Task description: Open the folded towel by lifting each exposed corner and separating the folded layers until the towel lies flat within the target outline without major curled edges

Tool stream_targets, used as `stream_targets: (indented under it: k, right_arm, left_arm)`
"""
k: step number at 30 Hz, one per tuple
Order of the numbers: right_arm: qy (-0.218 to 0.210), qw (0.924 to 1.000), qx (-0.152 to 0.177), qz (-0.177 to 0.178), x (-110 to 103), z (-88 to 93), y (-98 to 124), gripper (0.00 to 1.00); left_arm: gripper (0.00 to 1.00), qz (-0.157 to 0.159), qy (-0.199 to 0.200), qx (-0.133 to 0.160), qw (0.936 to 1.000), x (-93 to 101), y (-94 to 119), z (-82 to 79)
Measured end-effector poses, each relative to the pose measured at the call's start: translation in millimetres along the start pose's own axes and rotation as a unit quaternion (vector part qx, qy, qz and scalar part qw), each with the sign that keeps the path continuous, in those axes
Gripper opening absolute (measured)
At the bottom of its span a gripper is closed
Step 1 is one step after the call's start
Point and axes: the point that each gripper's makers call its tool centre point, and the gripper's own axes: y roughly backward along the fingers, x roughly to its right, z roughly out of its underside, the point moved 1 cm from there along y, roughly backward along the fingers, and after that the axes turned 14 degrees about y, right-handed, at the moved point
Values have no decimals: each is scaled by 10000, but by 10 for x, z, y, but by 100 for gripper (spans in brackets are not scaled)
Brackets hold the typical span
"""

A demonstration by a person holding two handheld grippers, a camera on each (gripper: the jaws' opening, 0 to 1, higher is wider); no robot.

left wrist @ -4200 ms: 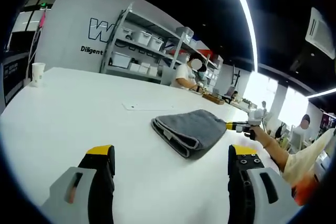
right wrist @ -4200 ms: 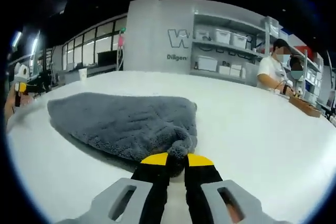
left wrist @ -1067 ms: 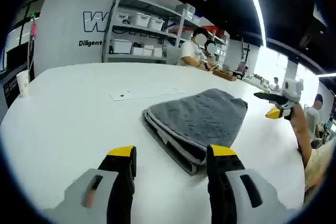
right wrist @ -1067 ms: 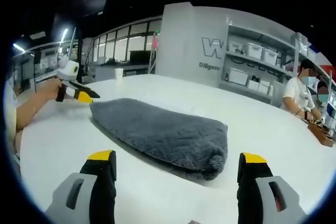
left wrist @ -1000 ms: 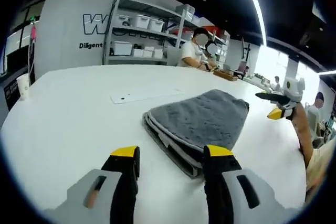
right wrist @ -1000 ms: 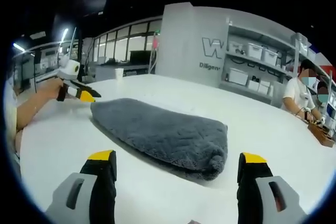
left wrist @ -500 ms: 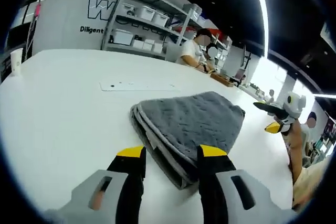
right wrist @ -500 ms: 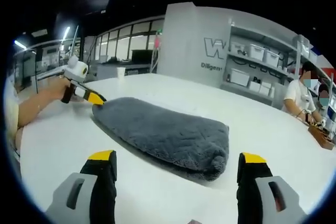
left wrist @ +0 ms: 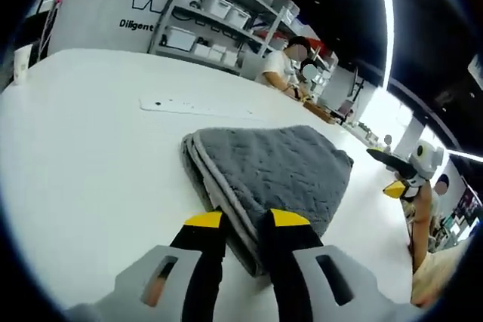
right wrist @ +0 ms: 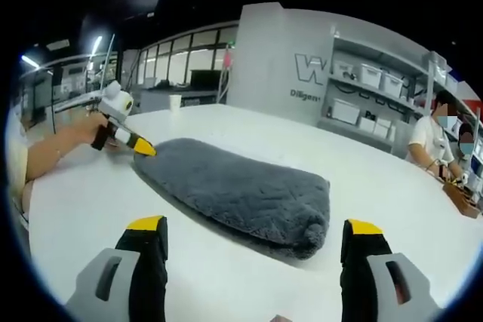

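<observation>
A grey towel [left wrist: 264, 167] lies folded in several layers on the white table [left wrist: 90, 156]. In the left gripper view its near folded corner sits between the yellow-tipped jaws of my left gripper [left wrist: 245, 220], which have pinched in against the layered edge. The right gripper view shows the towel [right wrist: 234, 190] lengthwise, with the left gripper [right wrist: 142, 148] touching its far end. My right gripper [right wrist: 255, 225] stands wide open a little short of the towel's rounded near end, nothing between its fingers. In the left gripper view the right gripper [left wrist: 388, 173] hovers past the towel's far side.
A thin white strip [left wrist: 196, 107] lies flat on the table beyond the towel. A paper cup [right wrist: 175, 103] stands at the far edge. Shelves with white bins [right wrist: 355, 84] line the back wall, and people [left wrist: 283, 65] work at the table's far end.
My left gripper moved up to the towel's near corner and its jaws narrowed around it. The right gripper, shut on the opposite end 4.2 s ago, has let go and stays open.
</observation>
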Motion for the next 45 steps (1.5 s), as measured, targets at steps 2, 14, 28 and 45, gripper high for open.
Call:
stream_targets:
  k: [2,14,28,45]
  right_arm:
    - [-5,10000,-1,5,4,1,2,95]
    - [59,9999,-91,-64,-24,33,-12,95]
    - [39,9999,-85,-41,-7,36,-7,95]
    - [263,9993,-173,-178,-54,60,-60,99]
  left_arm:
    - [18,-20,-16,-23,10000,7,-2,2]
    - [6,105,-71,19,9999,31,-41,24]
    - [6,116,-123,-35,9999,-17,55,30]
    - [6,1,118,208,9997,-320,346,-57]
